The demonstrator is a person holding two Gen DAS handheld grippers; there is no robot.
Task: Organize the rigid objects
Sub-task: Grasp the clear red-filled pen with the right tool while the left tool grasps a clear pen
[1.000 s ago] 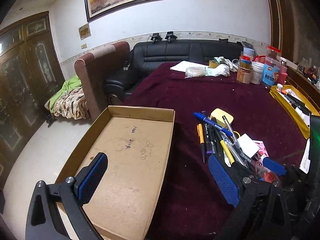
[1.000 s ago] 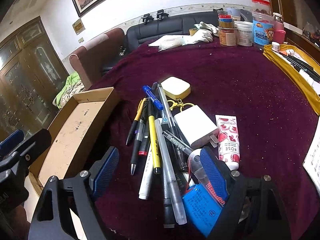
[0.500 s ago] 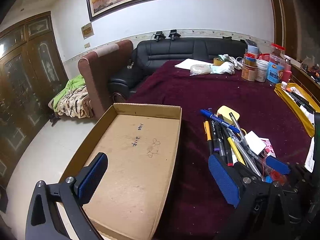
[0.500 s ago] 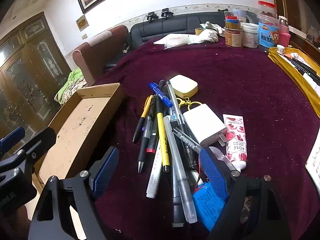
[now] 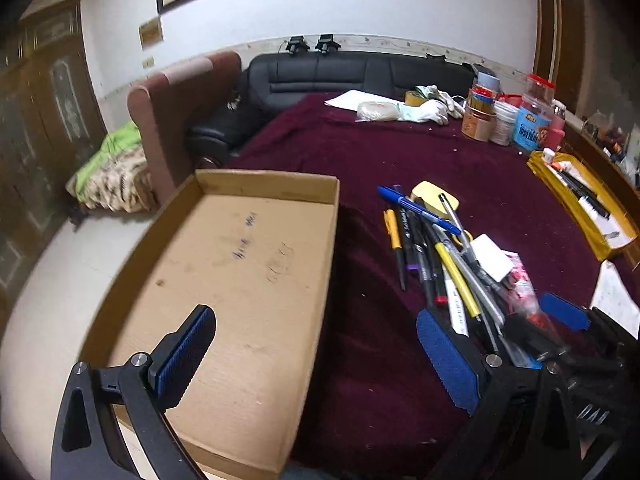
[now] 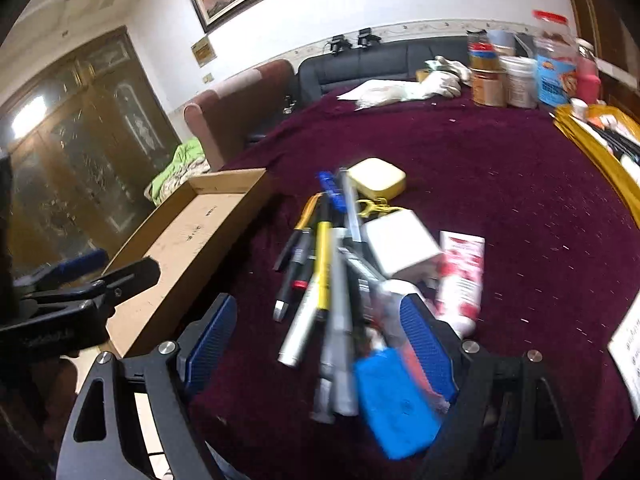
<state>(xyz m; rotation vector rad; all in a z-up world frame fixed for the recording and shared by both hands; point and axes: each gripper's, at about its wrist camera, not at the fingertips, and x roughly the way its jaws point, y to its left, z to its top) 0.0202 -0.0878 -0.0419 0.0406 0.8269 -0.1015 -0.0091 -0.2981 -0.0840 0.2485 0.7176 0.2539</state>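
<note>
Pens (image 6: 320, 272): about 10, heaped at centre frame beside a white block (image 6: 396, 246) and tube (image 6: 460, 276). Judged light, stiff, smooth; likely to roll, best pinched mid-barrel. Box (image 5: 240, 280): lower left, bare. Left gripper (image 5: 316, 352): spread, nothing held. Right gripper (image 6: 320, 344): spread, straddling the near pen ends, nothing held.

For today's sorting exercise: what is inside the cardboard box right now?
The cardboard box holds no objects, only pen scribbles on its floor. The left gripper hovers above, its fingers covering the near corner. The pens lie outside.
</note>
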